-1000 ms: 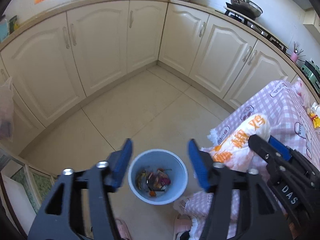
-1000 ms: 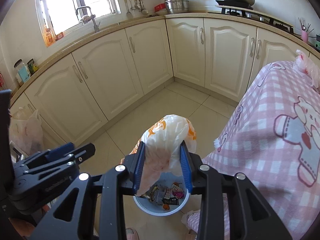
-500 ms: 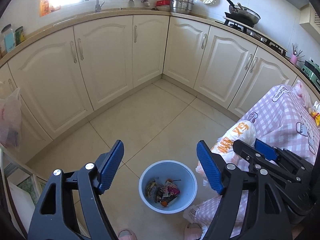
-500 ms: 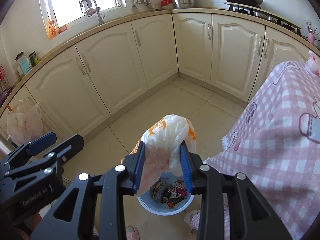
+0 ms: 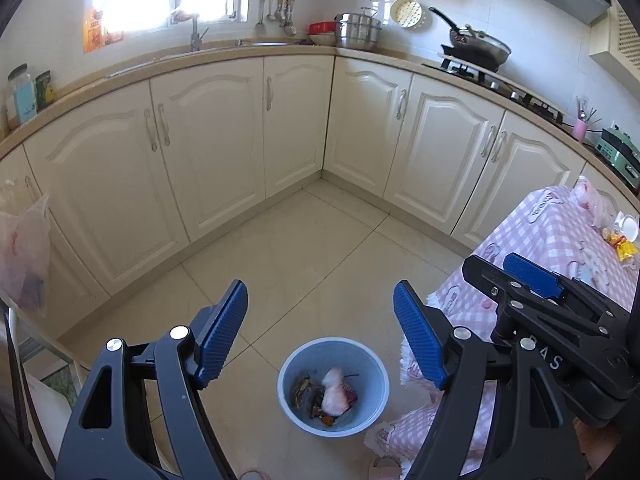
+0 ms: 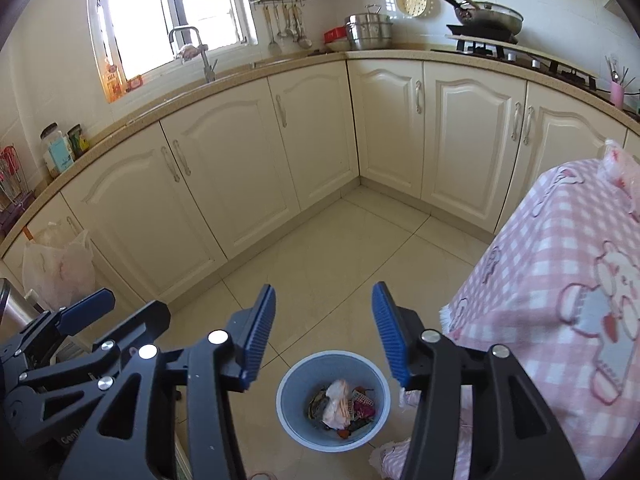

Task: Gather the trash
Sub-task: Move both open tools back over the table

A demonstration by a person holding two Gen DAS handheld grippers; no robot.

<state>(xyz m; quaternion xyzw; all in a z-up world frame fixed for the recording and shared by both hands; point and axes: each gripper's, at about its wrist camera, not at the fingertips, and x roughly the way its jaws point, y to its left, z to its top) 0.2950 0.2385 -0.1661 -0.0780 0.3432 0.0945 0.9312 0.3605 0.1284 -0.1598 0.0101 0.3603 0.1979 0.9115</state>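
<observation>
A light blue bin (image 5: 334, 386) (image 6: 333, 398) stands on the tiled floor below both grippers. Inside it lies a crumpled white and pink plastic bag (image 5: 334, 394) (image 6: 336, 402) on top of mixed wrappers. My right gripper (image 6: 323, 324) hangs above the bin; its jaws are opening and nothing is between them. My left gripper (image 5: 320, 320) is open and empty, also above the bin. In the left wrist view the right gripper (image 5: 532, 280) shows at the right edge. More trash (image 5: 618, 240) lies on the pink checked tablecloth (image 5: 552, 232).
Cream cabinets (image 5: 224, 152) wrap the corner behind the bin. The table with the pink cloth (image 6: 560, 288) stands close on the right of the bin. A plastic bag (image 6: 56, 268) hangs on the left cabinets. A stove with a pan (image 6: 484, 16) is at the back right.
The right gripper has opened and the white and orange bag it held has dropped into the bin. Both grippers have risen, and the left jaws have widened.
</observation>
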